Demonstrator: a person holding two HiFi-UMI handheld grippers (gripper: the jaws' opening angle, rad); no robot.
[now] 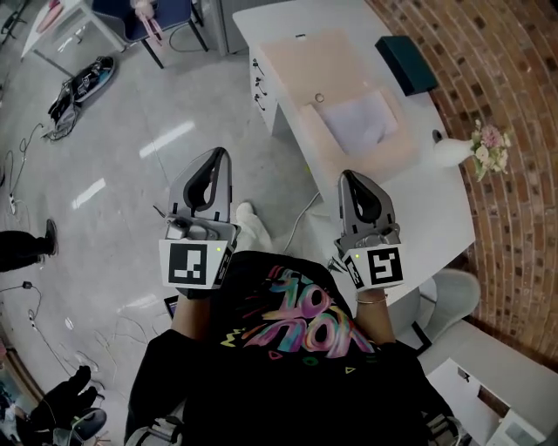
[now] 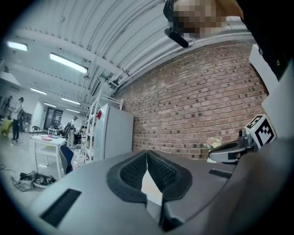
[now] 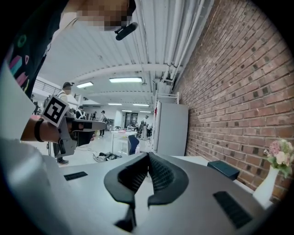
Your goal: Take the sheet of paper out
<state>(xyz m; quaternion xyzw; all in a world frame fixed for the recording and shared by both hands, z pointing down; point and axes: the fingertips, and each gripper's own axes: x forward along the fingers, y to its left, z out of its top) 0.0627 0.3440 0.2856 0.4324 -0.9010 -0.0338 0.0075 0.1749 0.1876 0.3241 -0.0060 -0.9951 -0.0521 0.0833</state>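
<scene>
A white sheet of paper (image 1: 357, 120) lies in the lower half of an open pale pink flat box (image 1: 305, 65) on the white table (image 1: 436, 205). My left gripper (image 1: 218, 155) hangs over the floor, left of the table, its jaws shut and empty (image 2: 147, 152). My right gripper (image 1: 349, 177) is at the table's near edge, short of the box, also shut with nothing in it (image 3: 148, 155). Both point away from the person, roughly level. Neither touches the box or the paper.
A dark teal box (image 1: 407, 63) sits at the table's far right. A white vase with flowers (image 1: 466, 150) stands by the brick wall (image 1: 514, 104). White drawers (image 1: 261, 87) are under the table's left end. A chair (image 1: 153, 22) and cables (image 1: 78, 83) are across the floor.
</scene>
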